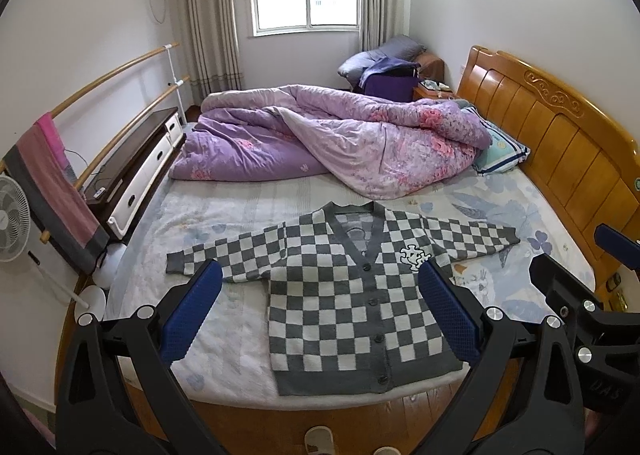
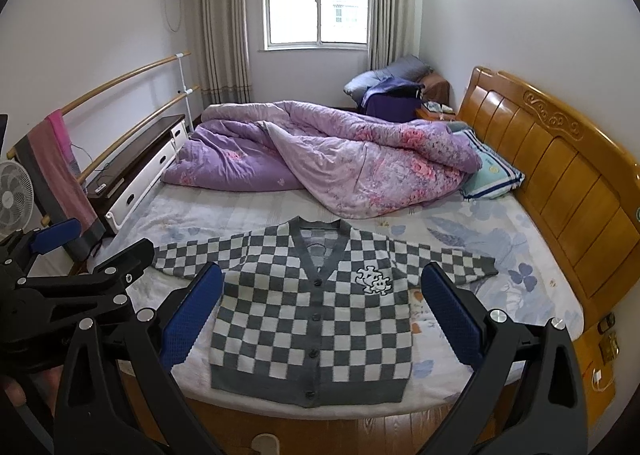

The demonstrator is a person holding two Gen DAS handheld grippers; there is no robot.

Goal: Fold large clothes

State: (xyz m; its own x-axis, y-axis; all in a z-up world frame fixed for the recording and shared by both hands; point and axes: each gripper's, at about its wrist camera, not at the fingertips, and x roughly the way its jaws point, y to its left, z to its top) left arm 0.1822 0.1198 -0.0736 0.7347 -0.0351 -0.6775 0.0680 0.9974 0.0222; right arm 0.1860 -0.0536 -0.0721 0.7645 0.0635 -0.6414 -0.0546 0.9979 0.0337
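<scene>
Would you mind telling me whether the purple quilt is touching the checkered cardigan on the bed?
Apart. The right wrist view shows a strip of pale bedsheet between the quilt and the cardigan collar.

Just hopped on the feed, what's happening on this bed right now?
A person holds a gripper in each hand over the near edge of the bed. A grey-and-white checkered cardigan lies flat on the floral sheet, buttoned, both sleeves spread out sideways. The left gripper and the right gripper both hang open above it, touching nothing. No fold has been made yet. A rumpled purple quilt is bunched across the far half of the bed.
</scene>
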